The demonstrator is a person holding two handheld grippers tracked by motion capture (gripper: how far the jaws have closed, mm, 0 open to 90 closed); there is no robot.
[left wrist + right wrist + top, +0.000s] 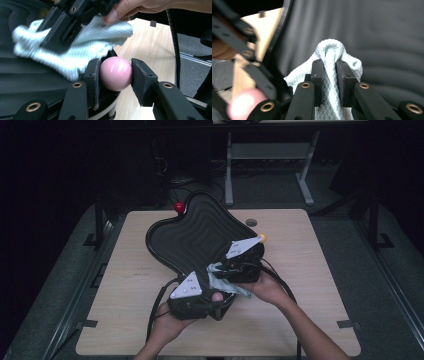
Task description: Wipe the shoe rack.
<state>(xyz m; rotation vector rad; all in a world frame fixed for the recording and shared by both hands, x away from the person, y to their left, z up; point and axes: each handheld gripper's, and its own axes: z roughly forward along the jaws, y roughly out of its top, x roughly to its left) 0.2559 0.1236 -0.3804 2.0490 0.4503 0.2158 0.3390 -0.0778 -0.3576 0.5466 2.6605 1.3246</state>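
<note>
A large black ridged tray (197, 232) lies tilted on the wooden table, with coloured balls on its corners. My left gripper (115, 75) is shut on the pink ball (116, 73) at the tray's near corner; the same ball (217, 296) peeks out beside my left gripper (200, 302) in the high view. My right gripper (329, 75) is shut on a bunched white cloth (331, 57) pressed against the tray's ridged surface (374, 37). In the high view the right gripper (227, 270) and cloth (216, 270) sit over the tray's near part.
A red ball (179, 207) tops the tray's far corner and a yellow ball (262, 238) its right corner. The table (310, 270) has a round hole (251, 222) at the back. A metal frame (270, 155) stands on the floor behind.
</note>
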